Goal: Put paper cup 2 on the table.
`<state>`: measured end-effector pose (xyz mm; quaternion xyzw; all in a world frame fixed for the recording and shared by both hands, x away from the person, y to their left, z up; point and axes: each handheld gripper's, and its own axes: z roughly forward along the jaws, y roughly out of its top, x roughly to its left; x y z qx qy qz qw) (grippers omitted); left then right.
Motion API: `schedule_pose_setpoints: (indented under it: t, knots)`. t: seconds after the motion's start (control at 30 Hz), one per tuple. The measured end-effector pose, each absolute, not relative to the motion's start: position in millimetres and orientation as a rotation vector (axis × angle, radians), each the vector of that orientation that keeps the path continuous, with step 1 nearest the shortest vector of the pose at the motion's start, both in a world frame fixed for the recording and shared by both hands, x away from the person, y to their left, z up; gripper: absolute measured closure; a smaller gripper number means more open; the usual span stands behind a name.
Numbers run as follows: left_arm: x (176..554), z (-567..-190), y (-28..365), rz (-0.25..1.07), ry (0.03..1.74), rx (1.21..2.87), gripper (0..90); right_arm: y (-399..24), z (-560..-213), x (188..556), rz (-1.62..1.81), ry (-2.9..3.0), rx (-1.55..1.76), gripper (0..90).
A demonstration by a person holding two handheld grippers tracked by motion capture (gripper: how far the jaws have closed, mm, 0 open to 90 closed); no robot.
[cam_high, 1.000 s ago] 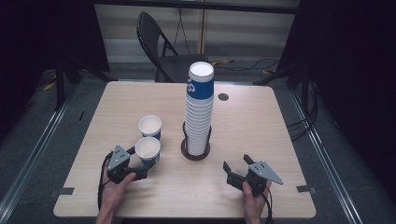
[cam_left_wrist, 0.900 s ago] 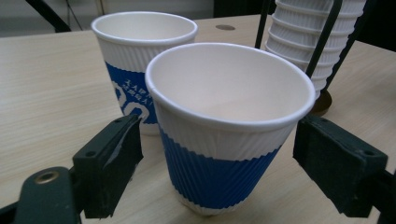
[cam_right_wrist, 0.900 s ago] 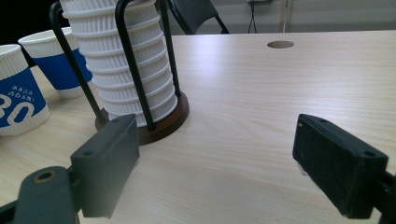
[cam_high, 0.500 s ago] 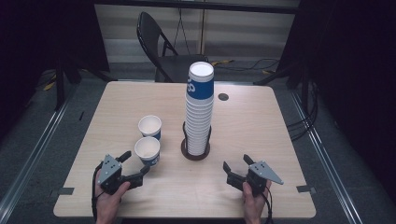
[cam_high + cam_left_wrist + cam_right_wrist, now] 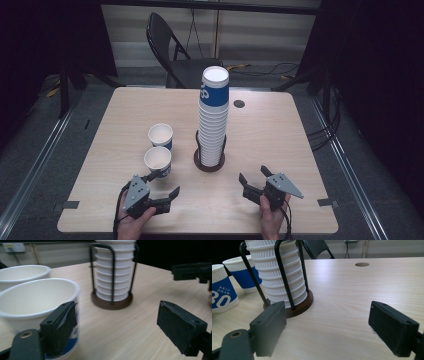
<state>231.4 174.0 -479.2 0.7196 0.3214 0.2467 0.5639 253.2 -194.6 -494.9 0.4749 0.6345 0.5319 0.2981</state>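
Your left gripper (image 5: 161,186) beside the near cup (image 5: 158,161), fingers wide, nothing between; right gripper (image 5: 254,181) likewise wide.

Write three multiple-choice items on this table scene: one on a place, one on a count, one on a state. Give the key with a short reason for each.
1. Where does the tall stack of cups stand?
A. in a wire holder with a round dark base
B. on the chair
C. between the right tool's jaws

2. How many single cups stand apart from the stack?
A. none
B. two
C. five

3. How do the left tool's jaws stand?
A. clamped on the stack
C. shut with nothing between them
B. open, near the nearer cup

Key: 1 A, the wire holder rises around the stack from its base. 2 B, the nearer cup and the farther cup stand left of the stack. 3 B, the left gripper view shows a wide gap between the pads, with the cup beside one pad.
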Motion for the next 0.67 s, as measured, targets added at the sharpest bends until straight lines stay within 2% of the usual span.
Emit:
schedule_pose_setpoints:
  t: [0.4, 0.67]
  knots:
    - [252.3, -487.8, 131.7, 0.512, 0.647, 1.733, 16.0, -193.4, -494.6, 252.4, 1.407, 1.692, 1.256, 14.2]
    - [256.8, -494.8, 125.5, 0.532, 0.652, 1.719, 15.8, -193.1, -494.5, 253.9, 1.392, 1.698, 1.273, 14.2]
